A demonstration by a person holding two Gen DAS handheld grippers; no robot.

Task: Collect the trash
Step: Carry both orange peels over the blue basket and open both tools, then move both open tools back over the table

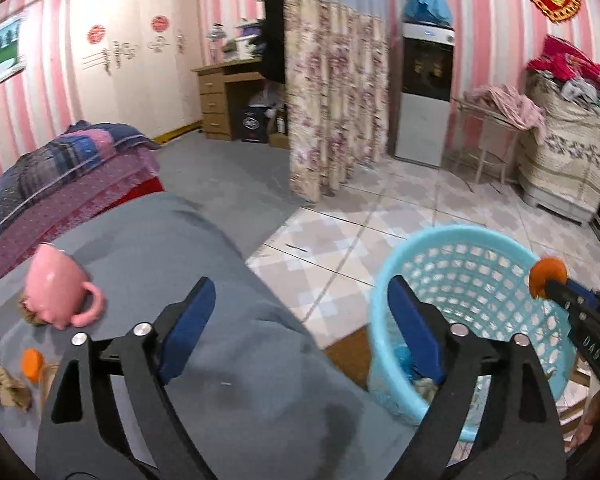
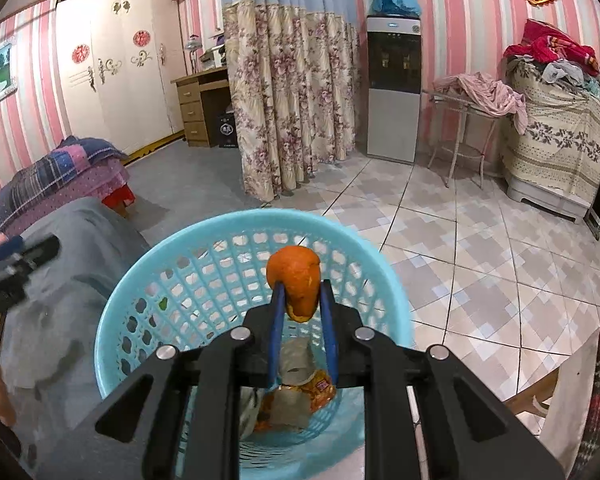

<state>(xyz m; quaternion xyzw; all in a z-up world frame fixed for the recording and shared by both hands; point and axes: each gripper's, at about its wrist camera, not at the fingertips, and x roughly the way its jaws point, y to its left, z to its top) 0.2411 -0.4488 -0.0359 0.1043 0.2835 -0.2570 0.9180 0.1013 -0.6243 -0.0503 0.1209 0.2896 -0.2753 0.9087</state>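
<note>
**Peel held over basket, release pending**

Your right gripper point(image 2: 300, 300) is clamped on the orange peel point(image 2: 296, 288), poised above the basket point(image 2: 112, 320) so it can drop among the wrappers. Your left gripper point(image 1: 296, 328) hangs spread and empty; more peel point(image 1: 32, 364) lies on the bed point(image 1: 228, 272).

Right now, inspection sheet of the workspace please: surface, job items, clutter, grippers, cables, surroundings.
Surface: grey cloth-covered table, wrinkled, beside tiled floor.
Job's things: orange peel above the blue basket; wrappers already in its bottom; another orange scrap and crumpled wrappers lie on the cloth.
Clutter: pink mug lying on its side on the cloth.
Grippers: right gripper shut on the peel over the basket; left gripper open, empty, above the table edge.
Cables: nothing seen.
Surroundings: floral curtain, water dispenser, wardrobe, desk, folded quilts.
</note>
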